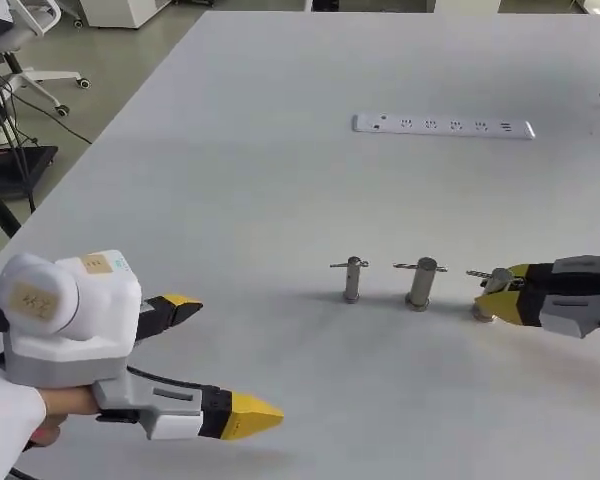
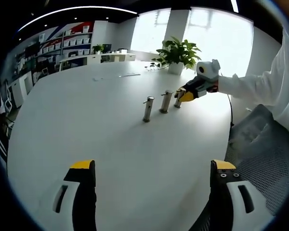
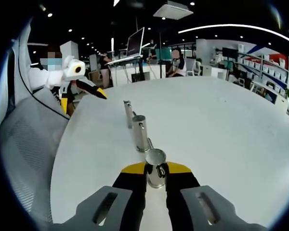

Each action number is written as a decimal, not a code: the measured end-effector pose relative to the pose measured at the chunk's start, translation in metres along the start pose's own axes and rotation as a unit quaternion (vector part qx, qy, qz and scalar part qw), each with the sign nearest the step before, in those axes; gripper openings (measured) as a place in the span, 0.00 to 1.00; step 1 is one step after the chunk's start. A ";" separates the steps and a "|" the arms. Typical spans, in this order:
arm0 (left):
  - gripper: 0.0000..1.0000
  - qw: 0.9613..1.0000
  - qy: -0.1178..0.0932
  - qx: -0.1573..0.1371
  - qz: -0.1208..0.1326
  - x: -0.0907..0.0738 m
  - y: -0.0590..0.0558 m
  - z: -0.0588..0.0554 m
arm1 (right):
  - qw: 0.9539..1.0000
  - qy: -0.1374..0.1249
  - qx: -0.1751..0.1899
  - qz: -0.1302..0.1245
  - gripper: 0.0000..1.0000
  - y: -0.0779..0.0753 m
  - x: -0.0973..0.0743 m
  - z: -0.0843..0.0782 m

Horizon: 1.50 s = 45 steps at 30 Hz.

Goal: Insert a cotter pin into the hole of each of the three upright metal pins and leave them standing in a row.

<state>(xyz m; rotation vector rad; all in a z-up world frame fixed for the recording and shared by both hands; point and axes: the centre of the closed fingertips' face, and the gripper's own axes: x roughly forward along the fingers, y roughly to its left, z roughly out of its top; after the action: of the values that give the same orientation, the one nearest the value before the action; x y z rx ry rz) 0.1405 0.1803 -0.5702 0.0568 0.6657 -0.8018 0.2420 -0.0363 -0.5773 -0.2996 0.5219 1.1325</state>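
Three upright metal pins stand in a row on the white table (image 1: 280, 180). The left pin (image 1: 352, 282) and the middle pin (image 1: 421, 285) each carry a thin cotter pin (image 1: 342, 265) crosswise near the top. My right gripper (image 1: 500, 296) comes in from the right and is shut on the right pin (image 1: 488, 298), from which a cotter pin (image 1: 478, 273) sticks out. In the right gripper view the yellow-tipped right gripper (image 3: 155, 169) flanks that pin (image 3: 155, 158). My left gripper (image 1: 220, 362) hovers open at the lower left, well away from the row (image 2: 148, 109), nothing between its jaws.
A white power strip (image 1: 443, 125) lies at the back of the table. An office chair (image 1: 20, 45) stands off the table's far left corner. A potted plant (image 2: 178, 52) sits at the table's far end in the left gripper view.
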 end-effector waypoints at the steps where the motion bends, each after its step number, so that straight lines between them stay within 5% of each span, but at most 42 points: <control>1: 0.99 1.000 0.000 0.000 -0.001 0.000 -0.001 0.000 | 1.000 -0.002 0.006 0.000 0.09 0.000 0.000 0.000; 4: 0.99 1.000 -0.002 0.001 -0.003 0.001 -0.002 0.002 | 0.999 -0.037 0.038 0.000 0.14 0.001 -0.001 0.012; 13: 0.99 0.997 -0.066 -0.023 -0.023 0.006 -0.018 0.034 | 0.997 -0.052 0.047 -0.030 0.44 0.007 -0.014 0.027; 17: 0.99 0.997 -0.075 -0.019 -0.026 0.010 -0.023 0.043 | 0.994 -0.066 0.069 -0.047 0.67 0.014 -0.024 0.031; 21: 0.99 0.996 -0.078 -0.015 -0.027 0.012 -0.025 0.047 | 0.992 -0.070 0.088 -0.054 0.78 0.023 -0.032 0.029; 32: 0.99 0.996 -0.088 -0.010 -0.027 0.009 -0.029 0.058 | 0.985 -0.056 0.131 -0.099 0.95 0.037 -0.055 0.019; 38: 0.99 0.992 -0.122 -0.029 -0.019 -0.003 -0.029 0.072 | 0.979 -0.046 0.158 -0.122 0.98 0.048 -0.068 0.013; 45: 0.99 0.994 -0.106 -0.021 -0.006 -0.007 -0.030 0.065 | 0.975 -0.046 0.169 -0.135 0.98 0.064 -0.077 0.010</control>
<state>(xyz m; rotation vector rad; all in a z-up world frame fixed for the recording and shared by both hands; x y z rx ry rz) 0.1512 0.1447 -0.5088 -0.0698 0.4809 -0.7917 0.1612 -0.0659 -0.5247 -0.0187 0.5625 0.7735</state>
